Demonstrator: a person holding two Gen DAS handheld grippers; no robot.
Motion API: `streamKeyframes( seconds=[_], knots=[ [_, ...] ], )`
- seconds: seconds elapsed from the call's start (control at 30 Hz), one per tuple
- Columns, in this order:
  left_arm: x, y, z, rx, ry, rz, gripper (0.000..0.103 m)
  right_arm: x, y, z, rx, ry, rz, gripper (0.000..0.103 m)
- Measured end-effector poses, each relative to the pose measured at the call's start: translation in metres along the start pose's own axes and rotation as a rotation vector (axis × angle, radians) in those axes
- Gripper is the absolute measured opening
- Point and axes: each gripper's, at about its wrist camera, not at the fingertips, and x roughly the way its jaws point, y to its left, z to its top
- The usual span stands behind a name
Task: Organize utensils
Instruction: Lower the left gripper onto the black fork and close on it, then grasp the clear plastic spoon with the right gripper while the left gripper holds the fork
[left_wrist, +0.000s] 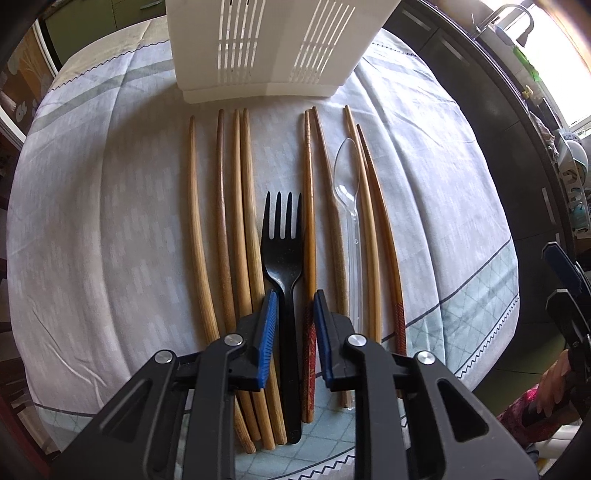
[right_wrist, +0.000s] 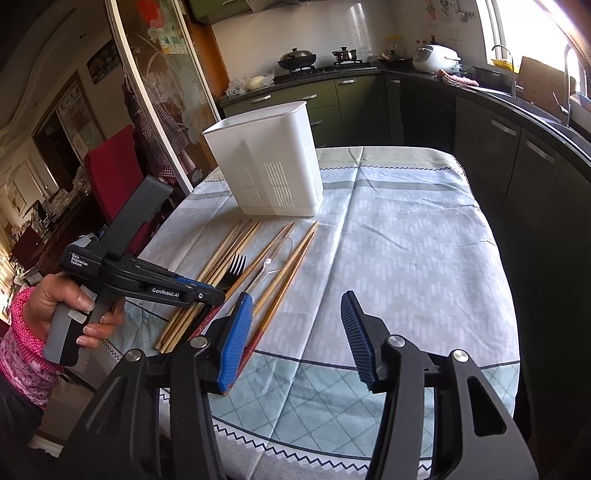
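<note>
Task barely begun: white slotted plastic caddy (right_wrist: 271, 162) looks empty w/ wooden chopsticks (left_wrist: 221, 236), clear plastic spoon (left_wrist: 347, 184) lying mid-tabletop. Left tongs (left_wrist: 294, 325) released around black plastic fork (left_wrist: 282, 254); right tongs (right_wrist: 295, 332) released, idle.

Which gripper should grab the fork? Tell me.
Left. The left gripper has its open fingers either side of the fork handle already. The right gripper hangs open over bare cloth, off to the side.
</note>
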Motion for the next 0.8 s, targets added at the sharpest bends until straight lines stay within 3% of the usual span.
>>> streamKeyframes(
  seconds=[0.17,0.3,0.43,0.53,0.6,0.67,0.8],
  knots=[
    [-0.003,0.006,-0.002,0.017,-0.008,0.008,0.019,0.008,0.007,0.0,-0.014,0.017,0.004,0.051],
    [-0.004,0.007,-0.001,0.051,-0.011,0.067,0.01,0.013,0.013,0.002,-0.031,0.028,0.005,0.051],
    [-0.004,-0.002,-0.002,0.099,-0.028,0.119,0.01,0.022,0.022,0.007,-0.045,0.055,0.022,0.05],
    [-0.001,-0.01,0.0,0.098,-0.041,0.12,0.009,0.039,0.028,0.016,-0.031,0.118,0.085,0.045],
    [-0.003,-0.007,0.004,0.076,-0.054,0.103,0.009,0.057,0.028,0.024,0.012,0.186,0.144,0.034],
    [-0.009,-0.001,0.006,0.061,-0.073,0.093,0.009,0.077,0.027,0.03,0.058,0.254,0.178,0.029],
    [-0.02,0.002,0.007,0.057,-0.107,0.065,0.009,0.119,0.027,0.042,0.13,0.372,0.162,0.024]
  ],
)
